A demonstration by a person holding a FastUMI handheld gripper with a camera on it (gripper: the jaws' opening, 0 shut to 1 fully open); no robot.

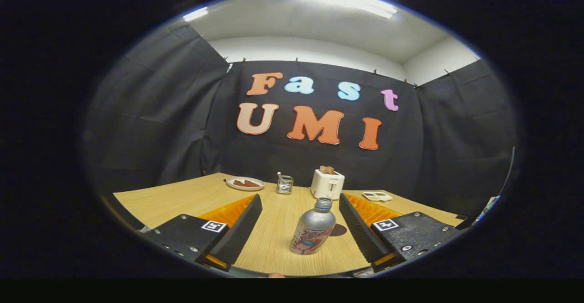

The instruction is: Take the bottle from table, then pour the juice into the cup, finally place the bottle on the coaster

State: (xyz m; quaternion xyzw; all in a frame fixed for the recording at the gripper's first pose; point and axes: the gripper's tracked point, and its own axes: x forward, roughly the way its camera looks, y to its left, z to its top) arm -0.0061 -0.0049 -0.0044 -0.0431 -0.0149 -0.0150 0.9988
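On the light wooden table [182, 198], a silver metal bottle with a printed label [314, 227] is seen between the fingers. The gripper [299, 218] is spread wide, touching nothing.

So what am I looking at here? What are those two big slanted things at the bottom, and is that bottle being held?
Those two slanted things are the fingers of the tongs, a grabbing tool that a person carries by hand. A small camera rides on the tool and looks forward along its fingers, so you see what the tool sees, and the lens bends everything round.

The fingers are spread wide. The silver bottle stands on the wooden table between them, nearer one finger, but neither finger looks to be pressing on it, so nothing is held yet.

Further back on the table are a white toaster with toast sticking out, a small glass cup, a plate with something reddish on it, and a small flat white thing I cannot make out. A dark round patch, perhaps the coaster, lies just behind the bottle.
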